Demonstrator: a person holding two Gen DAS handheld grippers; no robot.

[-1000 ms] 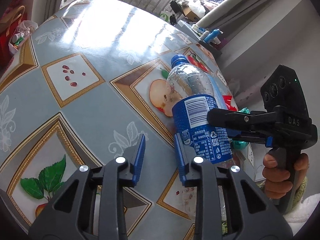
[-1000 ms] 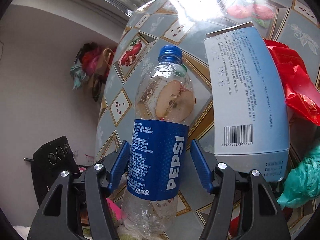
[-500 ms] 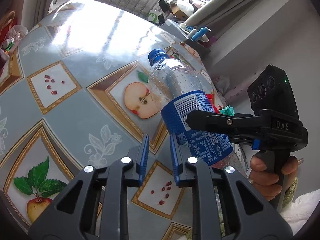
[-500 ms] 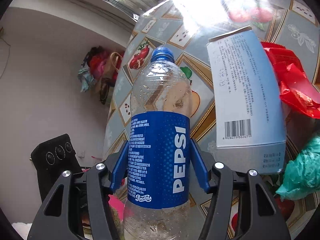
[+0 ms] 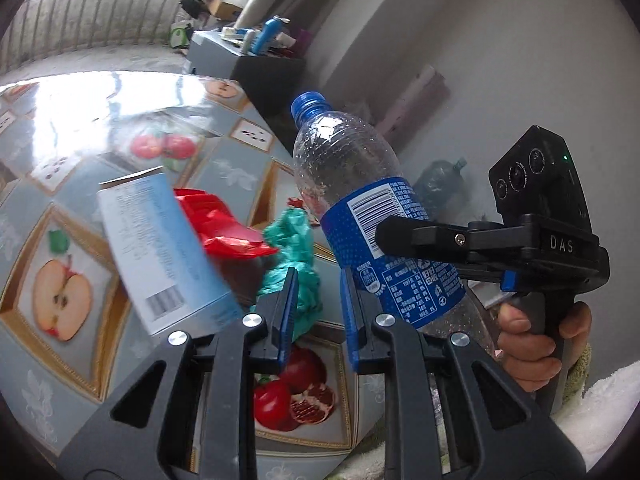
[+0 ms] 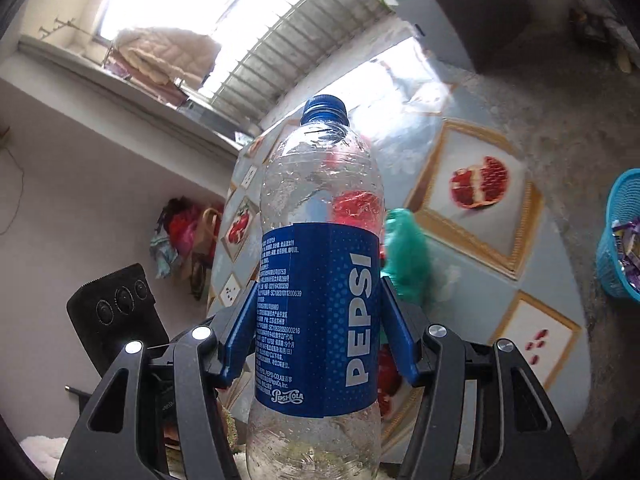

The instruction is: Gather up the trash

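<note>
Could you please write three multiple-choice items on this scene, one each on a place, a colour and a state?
1. Where is the teal basket?
A. on the table
B. beyond the table edge, at the right of the right wrist view
C. in the left gripper

2. What colour is the Pepsi bottle cap?
A. red
B. white
C. blue

3. What is the right gripper doing?
A. gripping the bottle by its label
B. holding nothing
C. holding the blue box

Answers: 1 B, it sits past the table rim; 2 C, the cap shows blue in both views; 3 A, both pads press the label.
</note>
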